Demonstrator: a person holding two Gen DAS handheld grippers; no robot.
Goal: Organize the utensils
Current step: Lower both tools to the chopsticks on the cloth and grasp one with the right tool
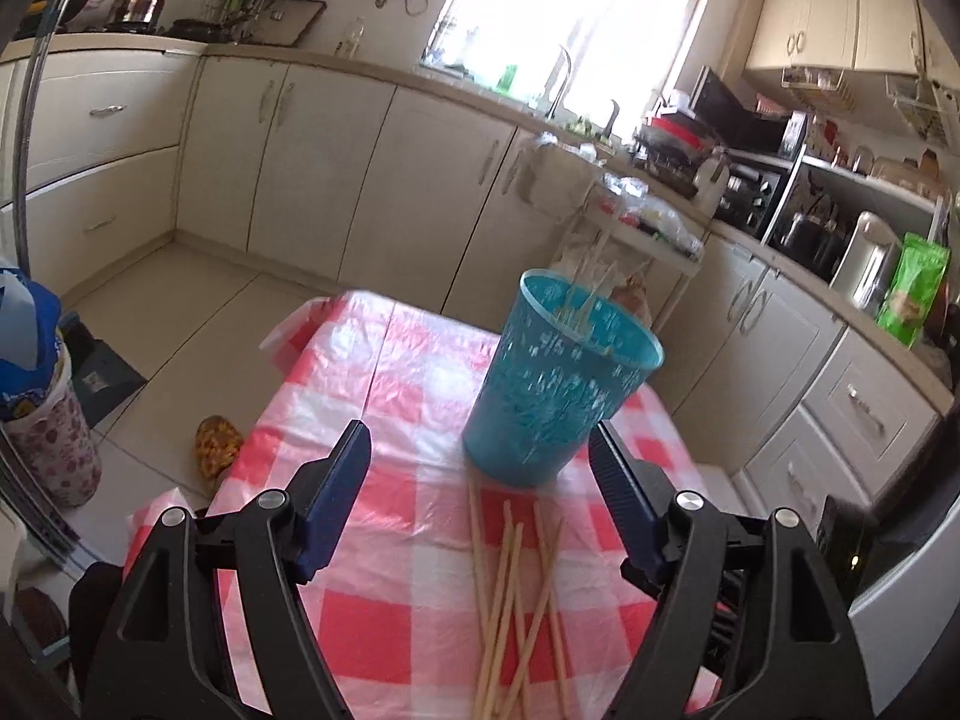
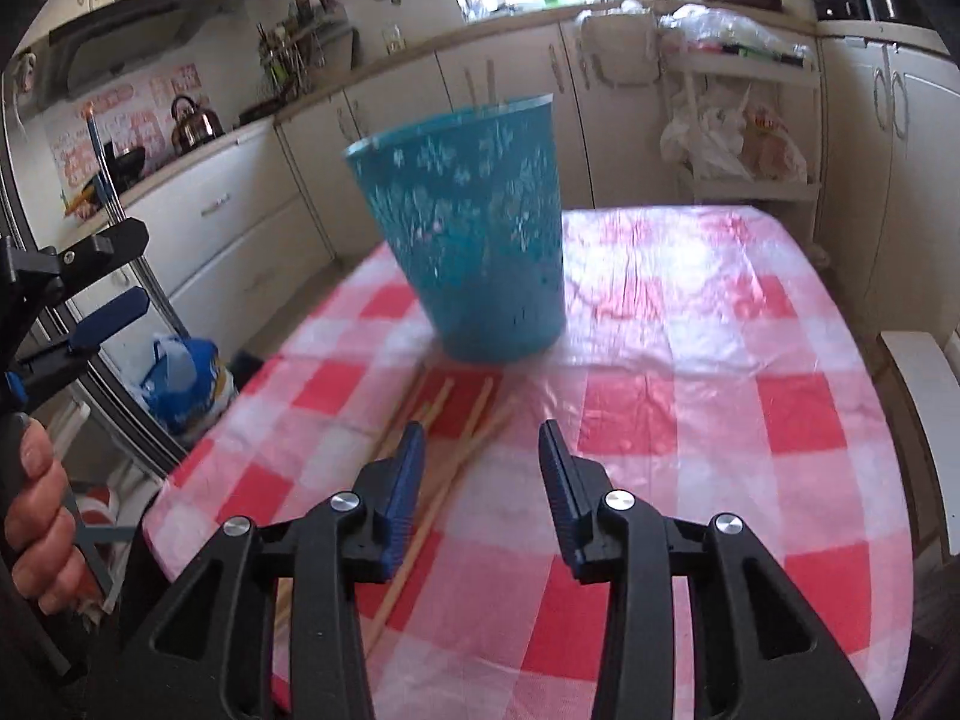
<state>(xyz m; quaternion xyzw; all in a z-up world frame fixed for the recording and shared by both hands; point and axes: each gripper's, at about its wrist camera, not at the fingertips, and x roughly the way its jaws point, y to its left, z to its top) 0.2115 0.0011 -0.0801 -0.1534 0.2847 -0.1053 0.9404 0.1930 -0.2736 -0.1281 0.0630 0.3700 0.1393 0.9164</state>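
Note:
A teal plastic cup [image 1: 558, 378] stands on the red-and-white checked tablecloth [image 1: 384, 570], with a few chopsticks [image 1: 591, 294] standing in it. Several loose wooden chopsticks [image 1: 510, 606] lie on the cloth in front of the cup. My left gripper [image 1: 480, 450] is open and empty, above the loose chopsticks and just short of the cup. In the right wrist view the cup [image 2: 474, 240] stands ahead and the chopsticks [image 2: 456, 450] lie under my open, empty right gripper [image 2: 480, 438]. The left gripper [image 2: 108, 270] shows at the far left, held by a hand.
The table's far edge [image 1: 420, 306] drops to a tiled floor. Kitchen cabinets [image 1: 336, 162] run behind. A white trolley [image 2: 750, 78] with bags stands beyond the table. A white chair [image 2: 924, 408] is at the right. A blue bag [image 2: 180, 378] sits on the floor at left.

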